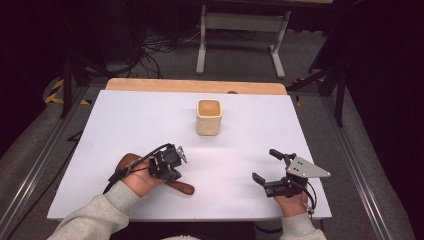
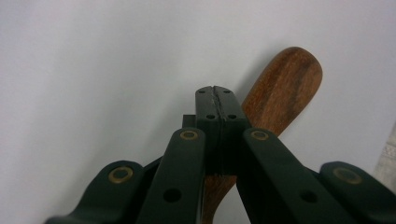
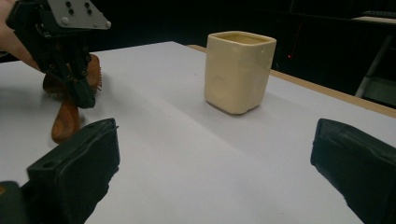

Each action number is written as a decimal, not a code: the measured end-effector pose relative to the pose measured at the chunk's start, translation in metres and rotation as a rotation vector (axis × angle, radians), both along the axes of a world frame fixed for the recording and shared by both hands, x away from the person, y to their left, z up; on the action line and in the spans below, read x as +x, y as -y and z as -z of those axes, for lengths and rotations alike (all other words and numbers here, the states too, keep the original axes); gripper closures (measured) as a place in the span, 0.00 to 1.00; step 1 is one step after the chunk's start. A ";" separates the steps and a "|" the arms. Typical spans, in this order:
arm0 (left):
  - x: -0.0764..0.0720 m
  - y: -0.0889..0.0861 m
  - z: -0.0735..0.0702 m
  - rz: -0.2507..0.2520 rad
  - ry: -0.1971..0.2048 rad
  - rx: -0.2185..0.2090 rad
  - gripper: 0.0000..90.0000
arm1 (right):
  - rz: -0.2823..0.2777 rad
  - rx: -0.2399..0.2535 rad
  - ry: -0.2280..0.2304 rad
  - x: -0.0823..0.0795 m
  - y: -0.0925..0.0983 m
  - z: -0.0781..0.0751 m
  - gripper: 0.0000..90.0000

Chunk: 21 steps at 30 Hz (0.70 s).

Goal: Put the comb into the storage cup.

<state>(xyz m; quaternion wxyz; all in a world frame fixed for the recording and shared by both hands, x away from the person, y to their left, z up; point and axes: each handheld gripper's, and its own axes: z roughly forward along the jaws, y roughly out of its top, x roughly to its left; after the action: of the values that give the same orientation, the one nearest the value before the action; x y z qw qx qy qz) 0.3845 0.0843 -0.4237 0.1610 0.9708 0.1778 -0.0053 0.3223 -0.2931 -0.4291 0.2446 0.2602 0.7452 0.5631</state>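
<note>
The brush lies flat at the near left of the table, long axis running left-right, handle end pointing right toward me. My left gripper, jaws pressed together, hangs over its handle. My right gripper rests spread, well apart.

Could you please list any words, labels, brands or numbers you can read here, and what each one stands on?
None: the cream cup, the wooden brush, the white table and the left gripper and right gripper bear no readable text.
</note>
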 end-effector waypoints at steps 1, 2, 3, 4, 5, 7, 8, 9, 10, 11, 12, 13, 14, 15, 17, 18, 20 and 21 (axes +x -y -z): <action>-0.003 -0.002 0.001 0.001 0.000 -0.004 1.00 | -0.001 0.000 0.001 0.000 0.000 0.000 0.02; -0.004 -0.003 0.001 0.003 -0.006 0.002 1.00 | -0.002 0.000 0.001 0.000 0.000 0.000 0.02; -0.007 -0.006 0.002 0.004 -0.010 0.004 1.00 | -0.001 -0.001 0.001 0.000 0.000 0.000 0.02; -0.007 -0.006 0.002 0.004 -0.010 0.004 1.00 | -0.001 -0.001 0.001 0.000 0.000 0.000 0.02; -0.009 -0.008 0.002 0.004 -0.015 0.002 1.00 | -0.002 0.000 0.000 0.000 0.000 0.000 0.02; -0.013 -0.013 0.003 0.005 -0.017 0.002 1.00 | -0.002 0.001 -0.001 0.000 0.000 0.000 0.02; -0.014 -0.014 0.004 0.005 -0.018 0.003 1.00 | -0.003 0.001 -0.001 0.000 -0.001 0.000 0.02; -0.015 -0.016 0.004 0.003 -0.022 0.006 1.00 | -0.002 0.000 -0.002 0.000 -0.001 0.000 0.02; -0.016 -0.018 0.004 0.003 -0.023 0.006 1.00 | -0.002 0.000 -0.002 0.000 -0.001 0.000 0.02; -0.018 -0.021 0.004 0.002 -0.023 0.006 1.00 | -0.003 0.001 -0.002 0.000 -0.001 0.000 0.02; -0.020 -0.023 0.004 0.002 -0.026 0.006 1.00 | -0.003 0.000 -0.003 0.000 -0.001 0.000 0.02; -0.021 -0.024 0.004 0.005 -0.030 0.010 1.00 | -0.003 0.000 -0.003 0.000 -0.001 0.000 0.02; -0.023 -0.026 0.005 0.005 -0.032 0.007 1.00 | -0.004 0.000 -0.004 0.000 -0.001 0.001 0.02; -0.025 -0.028 0.005 0.006 -0.035 0.010 1.00 | -0.005 0.001 -0.004 0.000 -0.002 0.001 0.02; -0.030 -0.033 0.005 0.001 -0.036 0.016 1.00 | -0.004 0.003 -0.006 0.000 -0.002 0.001 0.02; -0.031 -0.036 0.005 0.001 -0.038 0.021 1.00 | -0.005 0.002 -0.005 0.000 -0.002 0.001 0.02; -0.034 -0.041 0.004 -0.003 -0.040 0.019 1.00 | -0.004 0.002 -0.006 0.000 -0.002 0.001 0.02; -0.035 -0.043 0.004 -0.004 -0.038 0.016 1.00 | -0.005 0.003 -0.006 0.000 -0.002 0.001 0.02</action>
<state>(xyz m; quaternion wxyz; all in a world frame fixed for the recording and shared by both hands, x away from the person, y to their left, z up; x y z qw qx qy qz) 0.3497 0.1277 -0.4280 0.1496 0.9714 0.1829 -0.0221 0.3225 -0.2908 -0.4299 0.2406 0.2604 0.7459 0.5639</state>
